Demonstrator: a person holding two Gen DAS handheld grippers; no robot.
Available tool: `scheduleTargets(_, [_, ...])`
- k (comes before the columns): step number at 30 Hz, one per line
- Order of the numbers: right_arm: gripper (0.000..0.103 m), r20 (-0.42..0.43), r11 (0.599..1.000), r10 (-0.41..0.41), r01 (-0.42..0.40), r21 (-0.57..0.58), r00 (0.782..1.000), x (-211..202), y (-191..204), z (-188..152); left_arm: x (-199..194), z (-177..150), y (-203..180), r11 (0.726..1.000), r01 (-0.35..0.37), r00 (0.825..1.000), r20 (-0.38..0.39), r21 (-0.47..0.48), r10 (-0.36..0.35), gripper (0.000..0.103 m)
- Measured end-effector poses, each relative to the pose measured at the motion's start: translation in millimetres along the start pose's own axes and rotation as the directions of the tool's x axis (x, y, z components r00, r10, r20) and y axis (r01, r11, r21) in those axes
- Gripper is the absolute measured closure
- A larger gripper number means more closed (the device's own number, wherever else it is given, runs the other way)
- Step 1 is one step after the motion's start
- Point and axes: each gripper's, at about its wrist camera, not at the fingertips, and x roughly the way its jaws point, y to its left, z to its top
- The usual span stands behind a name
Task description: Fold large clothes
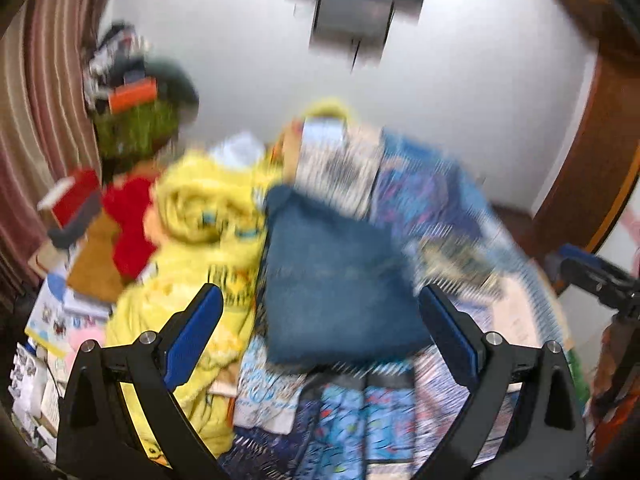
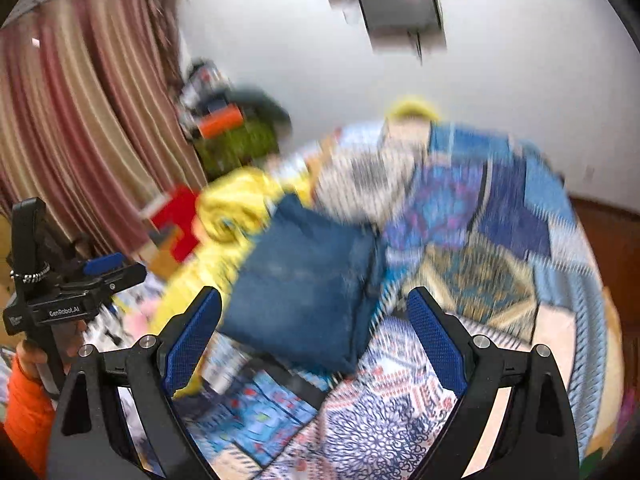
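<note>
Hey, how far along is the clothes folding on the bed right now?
Done, apparently: the blue denim garment lies as a compact folded rectangle on the patterned bedspread. In hand: nothing; the left gripper and right gripper are both open and empty above the bed. Left: the yellow garment sits crumpled beside the denim, unfolded. Motion blur hides finer detail.
</note>
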Motion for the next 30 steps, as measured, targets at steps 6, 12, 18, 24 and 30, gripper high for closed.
scheduleTargets(6, [0.01, 0.255, 0.997, 0.039, -0.021, -0.072, 0.966, -98, 46, 3, -101, 7, -39, 0.998, 0.029, 0.966, 0.256, 0.048, -0.04, 0.004])
scheduleTargets(12, [0.01, 0.409, 0.994, 0.043, 0.004, -0.112, 0.912, -155, 78, -21, -174, -26, -72, 0.996, -0.003, 0.896, 0.443, 0.094, -0.039, 0.004])
scheduleTargets(18, [0.01, 0.471, 0.993, -0.004, 0.06, -0.103, 0.882, -174, 95, -48, -198, -60, -87, 0.996, -0.015, 0.866, 0.499, 0.084, -0.029, 0.004])
scheduleTargets(24, [0.0, 0.484, 0.989, -0.084, 0.133, -0.069, 0.871, -172, 94, -59, -201, -77, -92, 0.998, -0.021, 0.869, 0.495, 0.063, -0.013, 0.003])
scheduleTargets(30, [0.0, 0.47, 0.988, -0.099, 0.142, -0.056, 0.877, -173, 91, -56, -199, -85, -97, 0.998, -0.036, 0.874, 0.486, 0.055, 0.004, 0.001])
